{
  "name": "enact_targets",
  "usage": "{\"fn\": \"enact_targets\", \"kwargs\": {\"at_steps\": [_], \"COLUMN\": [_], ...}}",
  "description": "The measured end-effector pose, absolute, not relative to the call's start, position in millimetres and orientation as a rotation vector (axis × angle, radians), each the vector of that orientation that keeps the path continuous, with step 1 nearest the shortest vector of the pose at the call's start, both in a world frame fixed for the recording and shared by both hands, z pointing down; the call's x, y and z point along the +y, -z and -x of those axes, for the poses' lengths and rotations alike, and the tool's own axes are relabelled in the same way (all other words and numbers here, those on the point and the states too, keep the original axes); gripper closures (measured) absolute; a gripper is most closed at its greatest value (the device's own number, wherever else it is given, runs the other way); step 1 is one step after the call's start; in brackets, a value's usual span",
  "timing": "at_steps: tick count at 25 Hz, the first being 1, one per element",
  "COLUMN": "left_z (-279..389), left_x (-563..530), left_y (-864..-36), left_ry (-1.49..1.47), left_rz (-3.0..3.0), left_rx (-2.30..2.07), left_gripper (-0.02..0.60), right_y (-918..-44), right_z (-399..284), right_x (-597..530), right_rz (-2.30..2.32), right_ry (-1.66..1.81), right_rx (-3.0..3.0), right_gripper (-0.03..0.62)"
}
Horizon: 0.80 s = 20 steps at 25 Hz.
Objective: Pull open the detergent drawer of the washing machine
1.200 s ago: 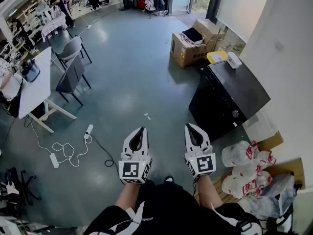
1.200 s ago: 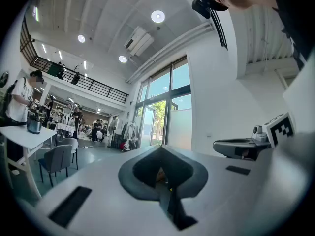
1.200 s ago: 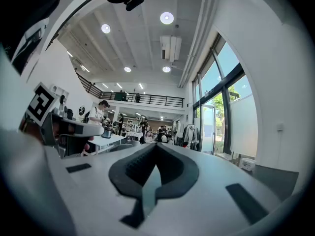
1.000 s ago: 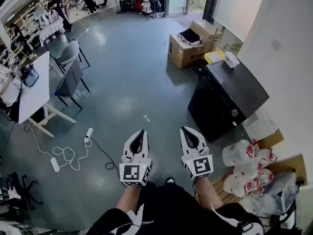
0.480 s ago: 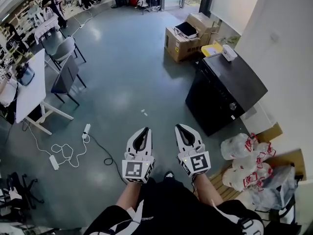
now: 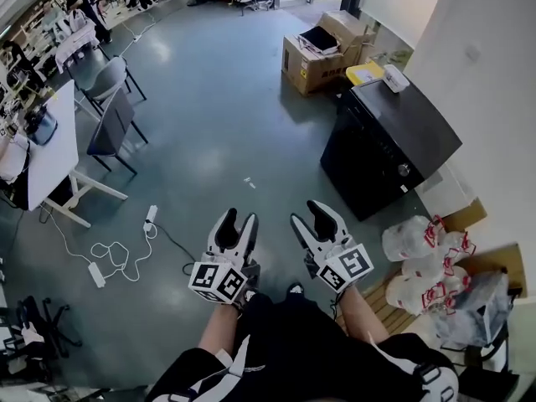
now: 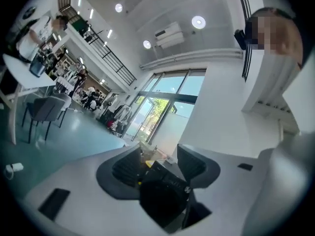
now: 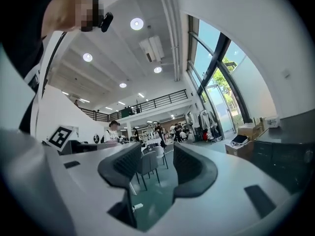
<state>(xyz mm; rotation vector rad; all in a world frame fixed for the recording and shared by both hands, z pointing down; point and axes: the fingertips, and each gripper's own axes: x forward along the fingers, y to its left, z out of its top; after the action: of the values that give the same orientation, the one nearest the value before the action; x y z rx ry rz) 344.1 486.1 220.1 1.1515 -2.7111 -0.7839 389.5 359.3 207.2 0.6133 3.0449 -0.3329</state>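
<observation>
The black washing machine (image 6: 389, 153) stands against the right wall, a round knob (image 6: 404, 170) on its front; I cannot pick out its detergent drawer. Both grippers hang over the floor well short of it, in front of the person's body. The left gripper (image 6: 239, 218) and the right gripper (image 6: 316, 212) have their jaws apart and still opening, with nothing between them. In the left gripper view the machine (image 7: 162, 191) shows dark beyond the jaws of the left gripper (image 7: 158, 156). The right gripper (image 8: 157, 156) looks across the hall, with the machine (image 8: 290, 156) at the right edge.
Cardboard boxes (image 6: 314, 57) sit behind the machine, and white plastic bags (image 6: 423, 266) lie in front of it by the wall. Chairs (image 6: 113, 124), a white table (image 6: 50, 153) and a power strip with cable (image 6: 126, 249) are on the left. People stand far off.
Both grippers' jaws have gone from shut to apart. Both grippers have rolled outward and dropped a little toward the person.
</observation>
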Motion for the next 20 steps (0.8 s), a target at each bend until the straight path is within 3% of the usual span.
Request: {"fn": "enact_targets", "kwargs": {"at_steps": [6,10,20], "left_z": [-335.4,-318.3,-258.7], "left_x": [507.1,541.7,589.5], "left_y": [-218.3,-224.6,-247.1], "left_ry": [0.308,0.348,0.346], "left_rz": [-1.076,-1.043,-1.065], "left_rx": [-2.898,-2.885,-2.839], "left_gripper": [0.343,0.322,0.276], "right_y": [-230.2,-232.7,-246.0], "right_z": [-373.1,-357.0,-303.6], "right_x": [380.4,405.9,433.0], "right_rz": [-0.565,-0.571,-0.445], "right_ry": [0.249,0.12,0.072], "right_rx": [3.151,3.18,3.223], "right_gripper": [0.366,0.319,0.279]}}
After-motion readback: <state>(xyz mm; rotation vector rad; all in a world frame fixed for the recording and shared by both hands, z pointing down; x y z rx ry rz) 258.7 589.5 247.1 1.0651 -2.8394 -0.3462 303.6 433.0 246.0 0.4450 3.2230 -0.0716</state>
